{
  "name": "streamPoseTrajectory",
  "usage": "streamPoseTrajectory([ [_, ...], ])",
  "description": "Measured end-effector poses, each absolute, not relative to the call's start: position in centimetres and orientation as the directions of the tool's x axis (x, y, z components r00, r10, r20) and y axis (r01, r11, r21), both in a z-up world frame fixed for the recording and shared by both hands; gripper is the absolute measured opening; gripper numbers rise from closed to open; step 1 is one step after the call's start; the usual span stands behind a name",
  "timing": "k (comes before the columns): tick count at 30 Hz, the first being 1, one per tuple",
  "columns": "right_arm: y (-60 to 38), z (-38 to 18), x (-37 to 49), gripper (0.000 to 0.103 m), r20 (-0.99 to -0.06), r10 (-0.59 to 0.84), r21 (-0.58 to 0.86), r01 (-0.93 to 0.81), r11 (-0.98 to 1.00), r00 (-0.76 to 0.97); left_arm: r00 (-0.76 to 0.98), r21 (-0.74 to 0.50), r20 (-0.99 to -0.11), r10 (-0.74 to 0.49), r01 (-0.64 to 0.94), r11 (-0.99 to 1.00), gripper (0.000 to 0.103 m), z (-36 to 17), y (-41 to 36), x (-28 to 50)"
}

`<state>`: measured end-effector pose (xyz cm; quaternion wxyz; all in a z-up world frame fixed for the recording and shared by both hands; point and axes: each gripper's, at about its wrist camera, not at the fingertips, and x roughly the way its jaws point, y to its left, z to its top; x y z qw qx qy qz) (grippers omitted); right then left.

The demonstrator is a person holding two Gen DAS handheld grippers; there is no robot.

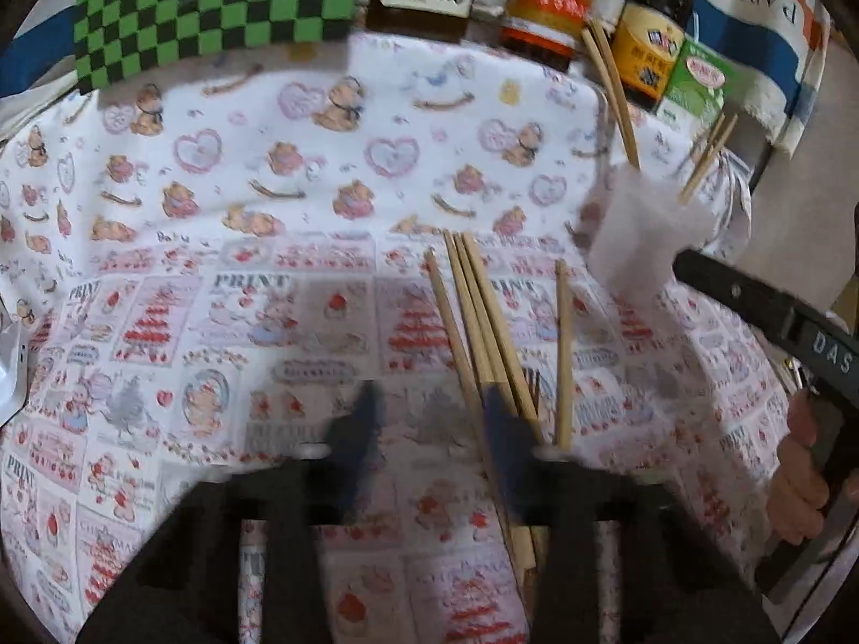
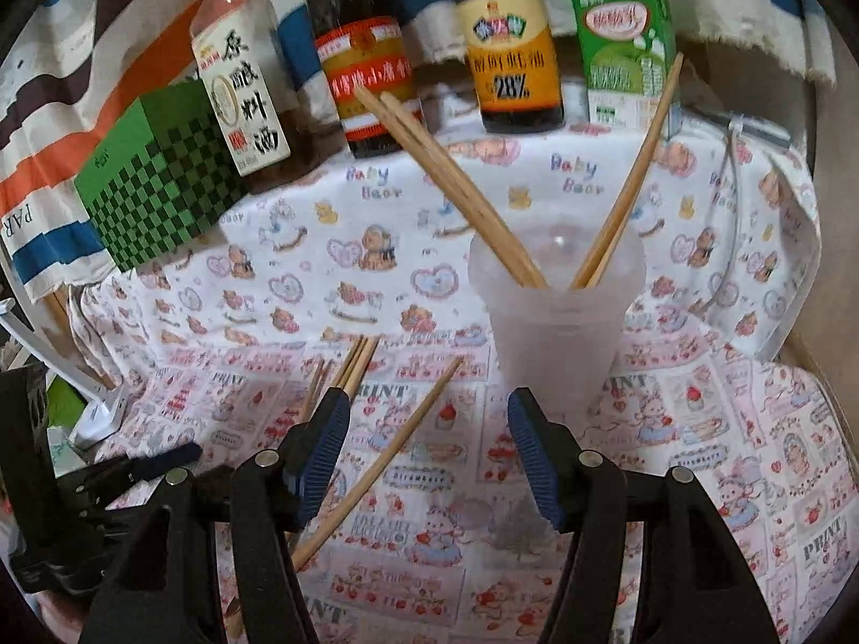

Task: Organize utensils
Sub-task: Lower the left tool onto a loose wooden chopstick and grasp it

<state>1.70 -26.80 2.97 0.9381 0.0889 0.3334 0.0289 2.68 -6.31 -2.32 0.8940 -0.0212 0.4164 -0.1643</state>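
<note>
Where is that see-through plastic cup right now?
In the right wrist view the cup stands upright on the printed cloth, just ahead of the right gripper, before the oyster sauce bottle, chopsticks inside.

Printed tablecloth (image 2: 698,429) over table; striped cloth (image 2: 70,70) behind.

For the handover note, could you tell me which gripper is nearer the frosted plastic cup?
Right. The right gripper sits open just before the frosted plastic cup; the left gripper is over the loose chopsticks, farther off.
</note>
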Motion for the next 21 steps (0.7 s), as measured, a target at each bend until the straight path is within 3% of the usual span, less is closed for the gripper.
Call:
streamPoseTrajectory([
  [4,-26.8,3.4,1.0,0.061,-0.569,0.082,0.166,0.017,0.986,0.818,0.646,-0.129,-0.711,-0.278,0.268,0.955,0.026,-1.9,-6.6,2.1],
  [7,-26.4,3.8,0.8,0.049,-0.553,0.051,0.121,0.019,0.993,0.832,0.648,-0.147,-0.707,-0.283,0.257,0.955,0.026,-1.7,-6.2,2.1],
  [12,-25.6,3.1,1.1,0.029,-0.601,0.113,0.136,-0.038,0.99,0.791,0.57,-0.251,-0.73,-0.377,0.289,0.924,0.023,-2.3,-6.2,2.6],
  [16,-24.6,2.4,1.5,0.027,-0.635,0.098,0.089,-0.054,0.995,0.766,0.516,-0.198,-0.781,-0.352,0.329,0.923,0.022,-3.1,-7.9,2.6],
  [21,-25.2,2.2,1.8,0.027,-0.659,0.115,0.128,-0.04,0.991,0.743,0.49,-0.101,-0.833,-0.258,0.324,0.941,0.022,-4.0,-9.3,2.2],
])
